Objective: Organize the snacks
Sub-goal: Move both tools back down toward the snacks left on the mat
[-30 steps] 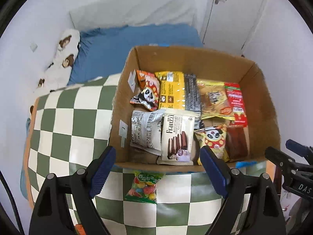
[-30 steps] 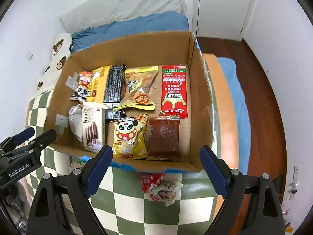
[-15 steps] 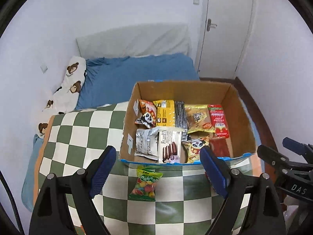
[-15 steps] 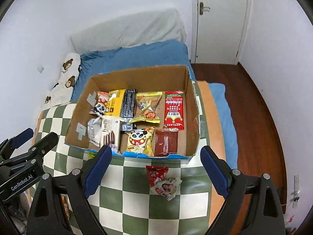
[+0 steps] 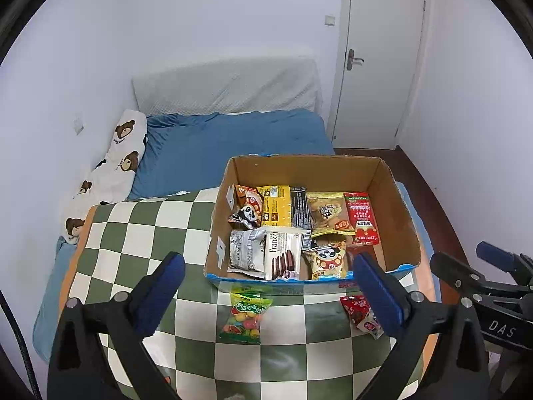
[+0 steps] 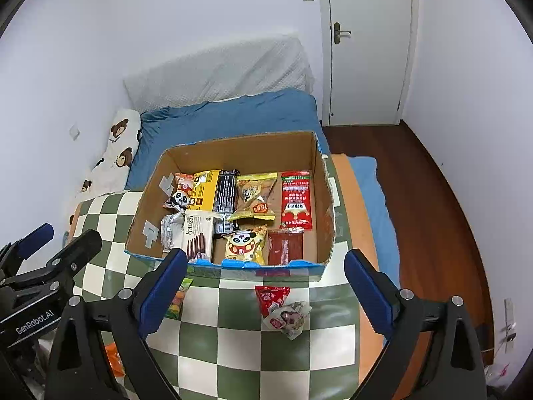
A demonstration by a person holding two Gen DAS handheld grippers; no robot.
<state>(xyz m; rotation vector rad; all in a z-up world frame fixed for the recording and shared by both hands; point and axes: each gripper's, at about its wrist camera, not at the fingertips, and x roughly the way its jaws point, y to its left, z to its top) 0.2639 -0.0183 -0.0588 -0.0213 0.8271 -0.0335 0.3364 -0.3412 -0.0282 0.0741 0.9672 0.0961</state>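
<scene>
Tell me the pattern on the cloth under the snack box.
Green-and-cream checkerboard cloth, clearest in the left wrist view.

Support surface: bed point(image 5: 233, 140) with blue sheet; green-and-cream checkered blanket point(image 5: 133, 233) spread over its near part. A bear-print pillow point(image 5: 116, 163) lies along the left wall side.

Directly on the blanket:
- cardboard box point(image 5: 404, 220), open top, snack packs inside
- green candy bag point(image 5: 245, 315) just in front of the box's near wall
- red snack packet point(image 6: 271, 296) near the box's near right corner, overlapping a pale wrapper point(image 6: 289, 318)

Snacks point(image 5: 283, 230) in box point(image 5: 396, 200), 2 pkts point(image 6: 283, 306) before
</scene>
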